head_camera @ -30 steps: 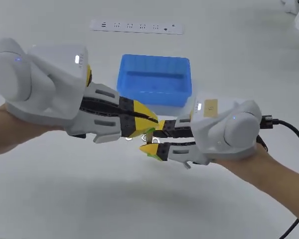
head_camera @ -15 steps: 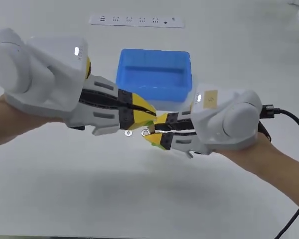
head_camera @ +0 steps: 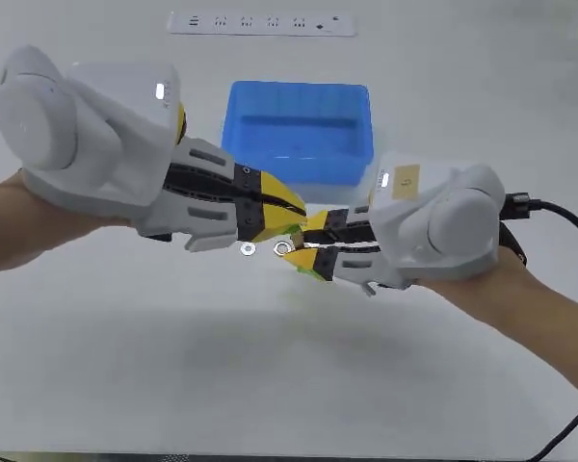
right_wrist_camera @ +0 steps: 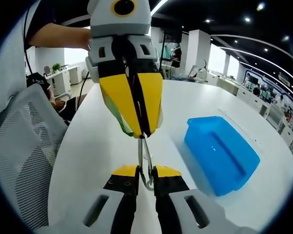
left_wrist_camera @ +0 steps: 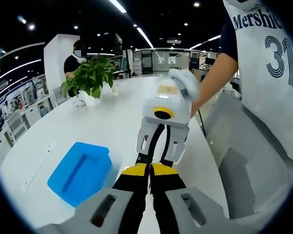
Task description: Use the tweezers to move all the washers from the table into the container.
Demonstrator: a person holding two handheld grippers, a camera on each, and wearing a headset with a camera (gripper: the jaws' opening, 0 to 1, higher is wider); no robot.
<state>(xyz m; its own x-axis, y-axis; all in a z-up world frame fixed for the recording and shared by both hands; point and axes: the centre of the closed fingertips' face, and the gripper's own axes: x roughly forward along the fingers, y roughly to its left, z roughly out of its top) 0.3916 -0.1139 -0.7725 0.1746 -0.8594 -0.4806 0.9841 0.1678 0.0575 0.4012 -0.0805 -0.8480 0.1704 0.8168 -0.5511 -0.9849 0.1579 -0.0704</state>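
Observation:
Two small metal washers (head_camera: 248, 249) (head_camera: 282, 249) lie on the white table (head_camera: 270, 366), just under the meeting gripper tips. The blue container (head_camera: 299, 173) stands behind them, open-topped; it is also in the left gripper view (left_wrist_camera: 80, 173) and the right gripper view (right_wrist_camera: 222, 153). My left gripper (head_camera: 294, 223) and right gripper (head_camera: 303, 258) point at each other, tip to tip. Thin metal tweezers (right_wrist_camera: 144, 156) run between my right gripper's (right_wrist_camera: 146, 170) jaws up into the left gripper's closed yellow jaws. My left gripper (left_wrist_camera: 149, 168) shows its jaws pressed together.
A white power strip (head_camera: 260, 24) lies at the table's far edge, behind the container. A black cable (head_camera: 559, 221) trails from the right gripper. A potted plant (left_wrist_camera: 90, 78) stands further down the table, and a mesh chair (left_wrist_camera: 249, 180) is beside it.
The view has shifted a little. Both grippers stay tip to tip and have edged up off the table, so the two washers now show clear of the jaws.

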